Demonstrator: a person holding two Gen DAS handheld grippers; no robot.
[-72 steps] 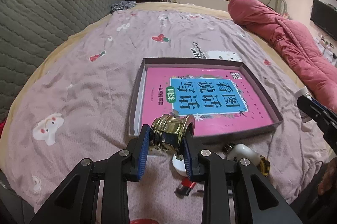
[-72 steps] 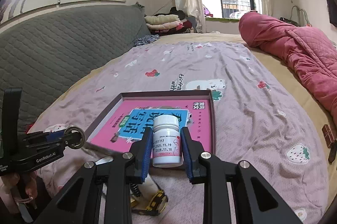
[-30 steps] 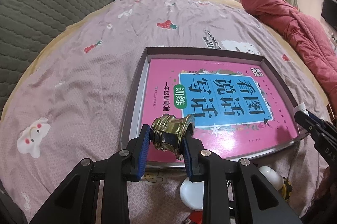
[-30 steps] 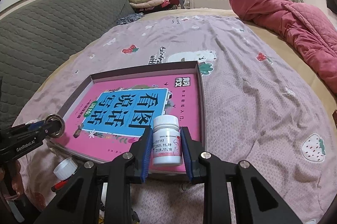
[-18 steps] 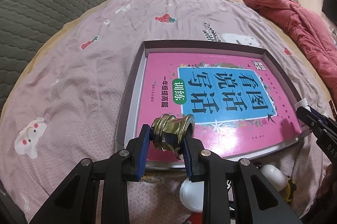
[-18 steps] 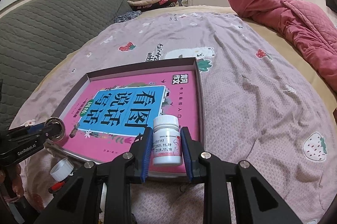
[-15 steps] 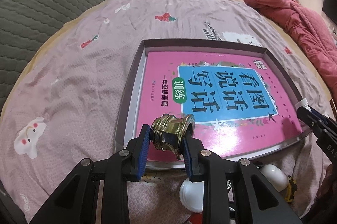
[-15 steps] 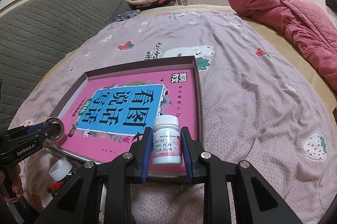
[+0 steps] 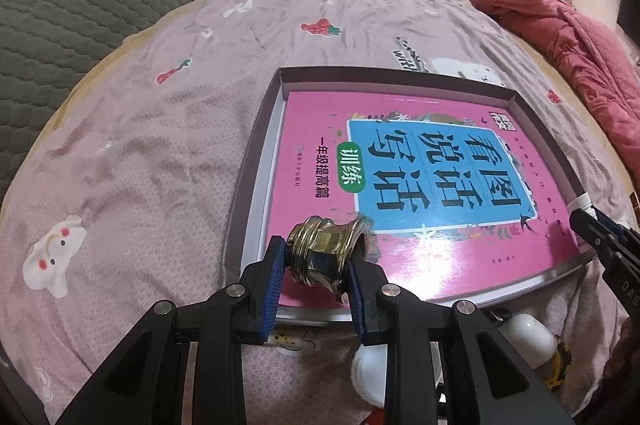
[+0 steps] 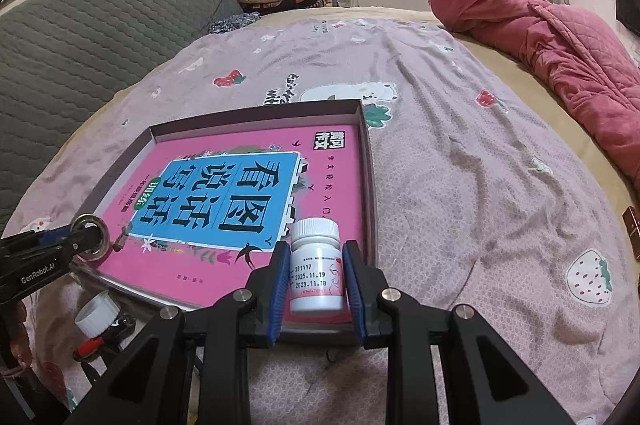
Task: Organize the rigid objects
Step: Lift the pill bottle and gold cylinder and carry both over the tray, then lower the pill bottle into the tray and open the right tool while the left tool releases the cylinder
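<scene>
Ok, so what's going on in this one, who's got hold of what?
A person is tidying small items on a bed with two handheld grippers. The left gripper is shut on a brass fitting, held over the near edge of a shallow box that has a pink book lying in it. The right gripper is shut on a white pill bottle, held over the box's near right corner. Neither item has been set down. A few small items, a white cap among them, lie on the bedsheet in front of the box.
</scene>
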